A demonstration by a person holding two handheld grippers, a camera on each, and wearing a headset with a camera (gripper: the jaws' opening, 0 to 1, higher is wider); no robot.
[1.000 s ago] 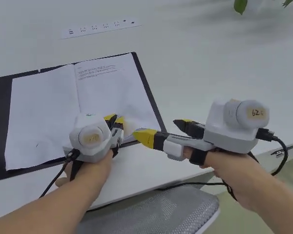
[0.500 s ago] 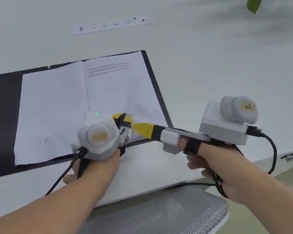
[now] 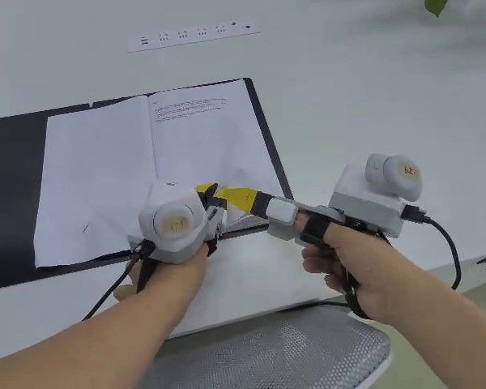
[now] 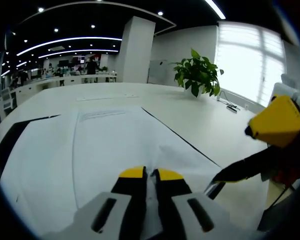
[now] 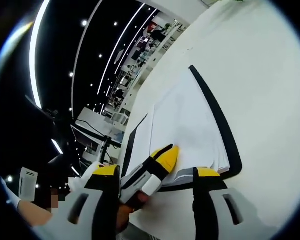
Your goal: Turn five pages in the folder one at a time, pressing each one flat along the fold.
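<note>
The black folder (image 3: 8, 186) of white sheets lies open on the white surface (image 3: 373, 97), just ahead of both tools. The left hand-held gripper (image 4: 151, 174), jaws drawn almost together, sits at the near edge of the white right-hand page (image 3: 202, 146), probably steadying it. The right hand-held gripper (image 3: 241, 199), jaws spread wide, comes in beside it, apparently to catch the page corner.

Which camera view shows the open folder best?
The head view: nearly the whole folder lies open, both pages and the black cover. The left gripper view sees its pages from low down. The right gripper view shows it tilted and small.
</note>
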